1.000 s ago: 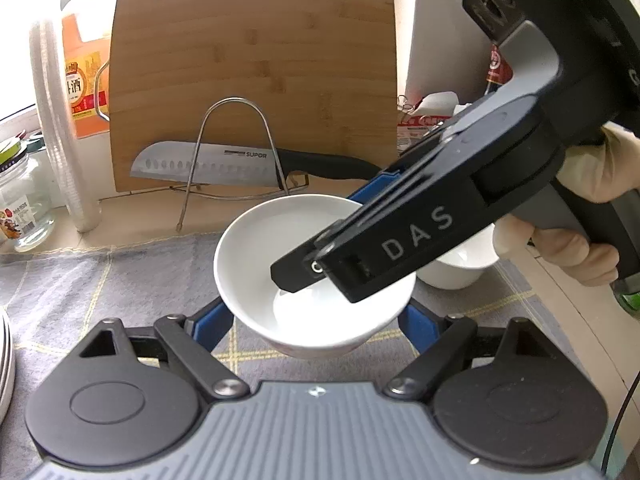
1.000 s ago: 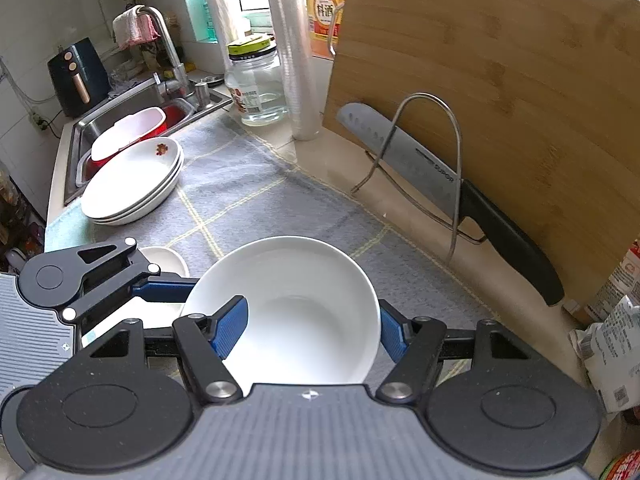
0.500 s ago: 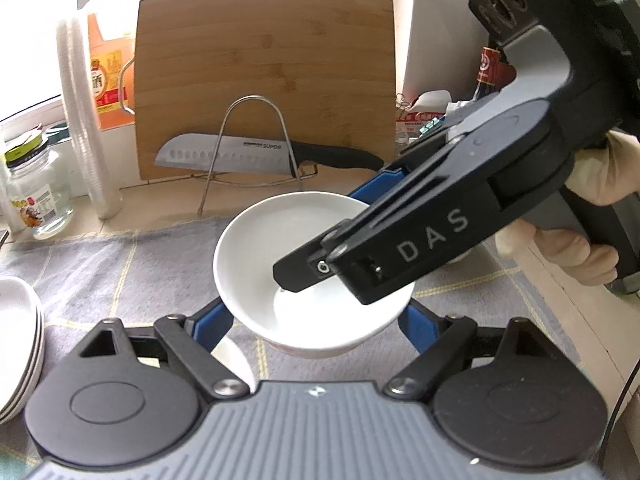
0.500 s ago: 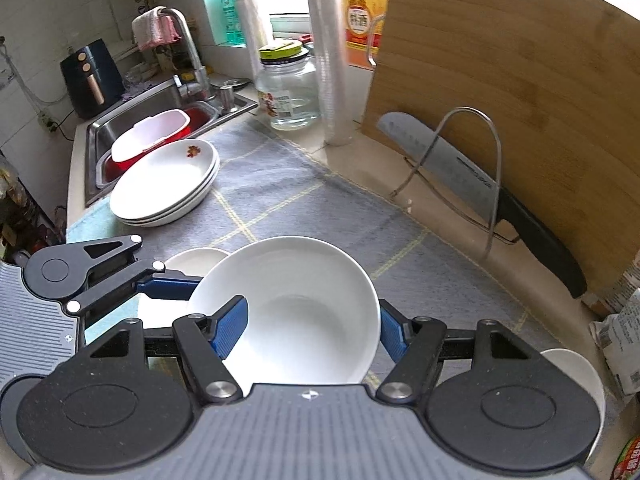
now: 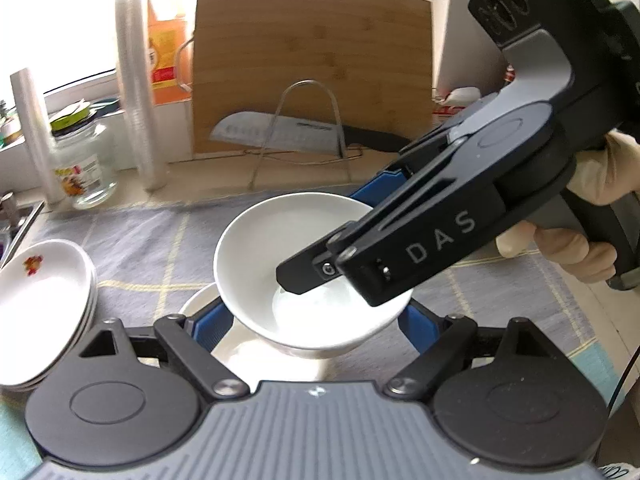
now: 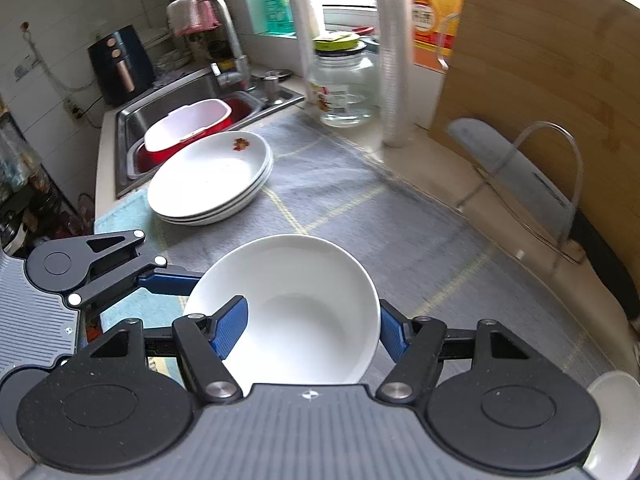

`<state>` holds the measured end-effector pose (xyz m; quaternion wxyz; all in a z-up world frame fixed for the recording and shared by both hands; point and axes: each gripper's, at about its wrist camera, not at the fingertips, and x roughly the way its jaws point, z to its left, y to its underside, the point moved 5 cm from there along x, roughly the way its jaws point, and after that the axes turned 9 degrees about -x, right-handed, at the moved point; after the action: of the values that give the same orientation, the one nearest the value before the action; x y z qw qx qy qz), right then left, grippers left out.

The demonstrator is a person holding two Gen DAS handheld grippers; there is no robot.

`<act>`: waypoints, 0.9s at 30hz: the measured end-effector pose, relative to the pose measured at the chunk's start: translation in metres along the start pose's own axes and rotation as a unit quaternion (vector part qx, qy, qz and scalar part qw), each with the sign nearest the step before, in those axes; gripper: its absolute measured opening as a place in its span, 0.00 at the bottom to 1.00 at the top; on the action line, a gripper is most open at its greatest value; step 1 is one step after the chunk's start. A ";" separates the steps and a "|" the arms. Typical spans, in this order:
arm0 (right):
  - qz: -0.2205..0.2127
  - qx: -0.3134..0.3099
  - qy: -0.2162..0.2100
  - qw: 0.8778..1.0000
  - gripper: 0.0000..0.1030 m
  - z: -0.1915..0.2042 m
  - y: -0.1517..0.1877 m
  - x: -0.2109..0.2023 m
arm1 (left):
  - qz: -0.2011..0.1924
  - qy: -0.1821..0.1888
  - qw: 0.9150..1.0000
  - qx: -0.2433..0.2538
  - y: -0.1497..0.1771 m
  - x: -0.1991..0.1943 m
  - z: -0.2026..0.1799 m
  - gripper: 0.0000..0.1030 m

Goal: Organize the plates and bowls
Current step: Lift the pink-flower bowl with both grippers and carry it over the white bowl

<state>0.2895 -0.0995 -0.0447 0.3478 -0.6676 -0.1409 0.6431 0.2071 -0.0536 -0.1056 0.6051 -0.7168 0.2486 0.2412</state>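
A white bowl [image 5: 308, 280] is held at the centre of both frames, clamped by the left gripper [image 5: 316, 320] across its sides and by the right gripper [image 6: 312, 328] likewise. Directly beneath it, at lower centre of the left view, a second white bowl [image 5: 200, 304] sits on the grey mat [image 5: 152, 240]. A stack of plates [image 6: 212, 176] lies at upper left of the right view. If one clamp is released unevenly, the bowl could tip and chip the lower rim.
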 end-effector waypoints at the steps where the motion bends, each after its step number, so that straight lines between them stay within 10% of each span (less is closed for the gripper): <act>1: 0.001 -0.004 -0.002 1.000 0.72 0.003 -0.003 0.003 | 0.001 -0.003 1.000 -0.002 0.001 -0.001 0.004 0.86; 27: 0.038 0.008 -0.019 0.999 0.72 0.023 -0.007 0.053 | 0.038 -0.017 0.999 -0.013 0.022 0.009 0.037 0.86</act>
<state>0.2765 -0.0540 -0.0791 0.3255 -0.6572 -0.1168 0.6696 0.1982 -0.0205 -0.1333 0.5902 -0.7107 0.2615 0.2797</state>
